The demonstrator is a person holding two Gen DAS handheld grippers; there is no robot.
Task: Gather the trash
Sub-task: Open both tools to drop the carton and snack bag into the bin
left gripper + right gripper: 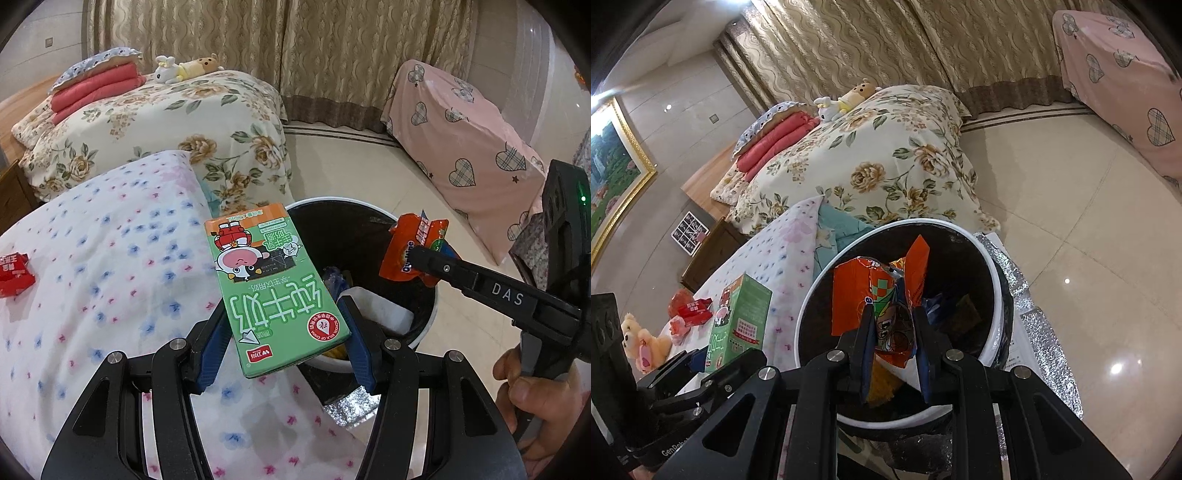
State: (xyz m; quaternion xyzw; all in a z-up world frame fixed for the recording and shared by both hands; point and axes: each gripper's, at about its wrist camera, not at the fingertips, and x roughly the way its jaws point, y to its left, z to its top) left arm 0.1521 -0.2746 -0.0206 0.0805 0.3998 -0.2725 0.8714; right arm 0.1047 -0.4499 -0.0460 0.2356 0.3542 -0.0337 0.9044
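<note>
Drop step, by my read: both loads at the bin (424, 325), next just open up over the mouth. Left gripper (284, 343) clamps green milk carton (273, 291), stiff waxy card, boxy, poking over near-left rim w/ bed on its left. Right gripper (892, 332) pinches orange snack wrapper (882, 295), crinkly foil, above the black liner. Red packs (14, 275) remain far left on sheet.

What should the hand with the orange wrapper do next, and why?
Probably open the right gripper and let the orange wrapper fall. It already hangs over the open bin, which has other trash inside. The left gripper holds the green milk carton at the bin's edge, so that likely goes next.
</note>
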